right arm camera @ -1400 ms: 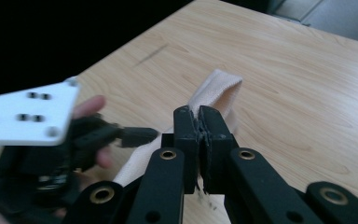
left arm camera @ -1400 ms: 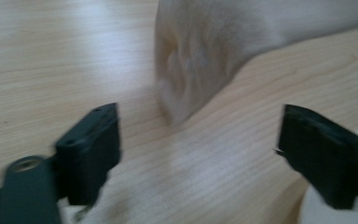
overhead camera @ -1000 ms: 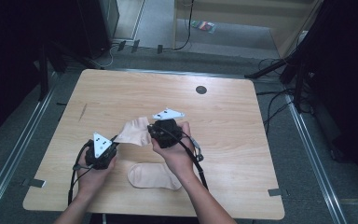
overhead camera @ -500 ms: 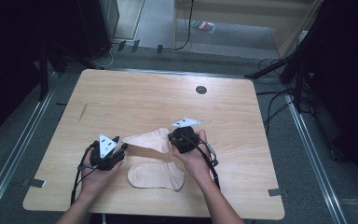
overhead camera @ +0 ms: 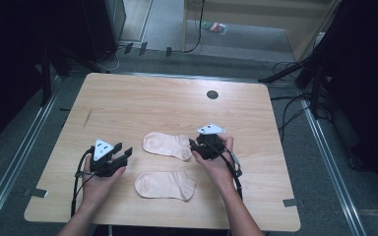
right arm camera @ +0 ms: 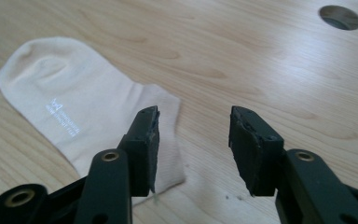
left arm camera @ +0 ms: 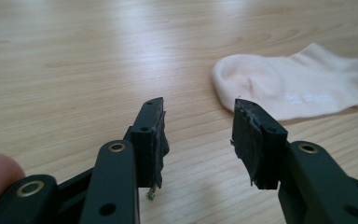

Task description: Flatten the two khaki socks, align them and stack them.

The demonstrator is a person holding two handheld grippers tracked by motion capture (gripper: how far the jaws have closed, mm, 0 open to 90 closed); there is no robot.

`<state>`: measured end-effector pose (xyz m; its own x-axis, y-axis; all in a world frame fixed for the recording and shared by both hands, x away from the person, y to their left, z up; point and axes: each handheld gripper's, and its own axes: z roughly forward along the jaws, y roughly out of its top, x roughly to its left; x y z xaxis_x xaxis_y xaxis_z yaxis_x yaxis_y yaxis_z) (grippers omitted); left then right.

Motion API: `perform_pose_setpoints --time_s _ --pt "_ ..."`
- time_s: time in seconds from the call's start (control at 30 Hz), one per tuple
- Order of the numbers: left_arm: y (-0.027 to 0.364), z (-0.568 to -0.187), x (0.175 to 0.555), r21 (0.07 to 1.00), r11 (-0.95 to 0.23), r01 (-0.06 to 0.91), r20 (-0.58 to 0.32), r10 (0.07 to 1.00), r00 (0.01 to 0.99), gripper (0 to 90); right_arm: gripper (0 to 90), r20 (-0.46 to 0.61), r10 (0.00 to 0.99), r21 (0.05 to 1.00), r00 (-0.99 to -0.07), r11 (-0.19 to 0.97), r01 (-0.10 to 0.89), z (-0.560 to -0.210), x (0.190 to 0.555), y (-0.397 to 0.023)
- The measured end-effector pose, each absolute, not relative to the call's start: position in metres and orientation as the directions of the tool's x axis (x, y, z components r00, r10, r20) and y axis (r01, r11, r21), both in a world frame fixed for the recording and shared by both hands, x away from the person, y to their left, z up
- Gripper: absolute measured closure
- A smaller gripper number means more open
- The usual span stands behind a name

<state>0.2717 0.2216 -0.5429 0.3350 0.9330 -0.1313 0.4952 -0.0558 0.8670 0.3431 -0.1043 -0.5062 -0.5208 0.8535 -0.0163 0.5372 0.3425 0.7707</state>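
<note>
Both tongs parted, empty, upper sock (overhead camera: 168, 145) flat on table (overhead camera: 142, 101)

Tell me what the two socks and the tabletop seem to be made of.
Far sock and near sock: soft knit fabric, likely cotton blend, matte cream, ribbed at the cuff, with faint printed lettering on the far one. Table: light wood or wood-look laminate, with visible grain and a smooth, slightly glossy sheen.

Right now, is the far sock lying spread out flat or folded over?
Spread flat. The far sock lies in one layer on the table, toe to cuff showing in the right gripper view, apart from the near sock.
</note>
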Motion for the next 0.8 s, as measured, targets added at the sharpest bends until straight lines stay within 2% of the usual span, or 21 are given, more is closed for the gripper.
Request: perform_pose_setpoints --time_s 0.13,0.3,0.53,0.8 --pt "0.223 -0.541 0.279 0.869 -0.001 0.495 -0.202 0.912 0.357 54.8 64.0 0.029 0.873 0.780 -0.488 0.285 0.557 -0.506 0.342 -0.118" --pt "0.217 -0.538 0.296 0.860 0.045 0.509 -0.268 0.888 0.374 55.4 67.1 0.106 0.863 0.758 -0.494 0.251 0.602 -0.516 0.343 -0.123" --pt "0.202 -0.541 0.322 0.821 -0.007 0.571 -0.264 0.882 0.390 55.7 67.9 0.126 0.841 0.742 -0.526 0.272 0.613 -0.527 0.341 -0.112" --pt "0.199 -0.546 0.334 0.785 -0.003 0.619 -0.274 0.895 0.353 56.7 69.0 0.116 0.841 0.725 -0.529 0.293 0.624 -0.537 0.347 -0.105"
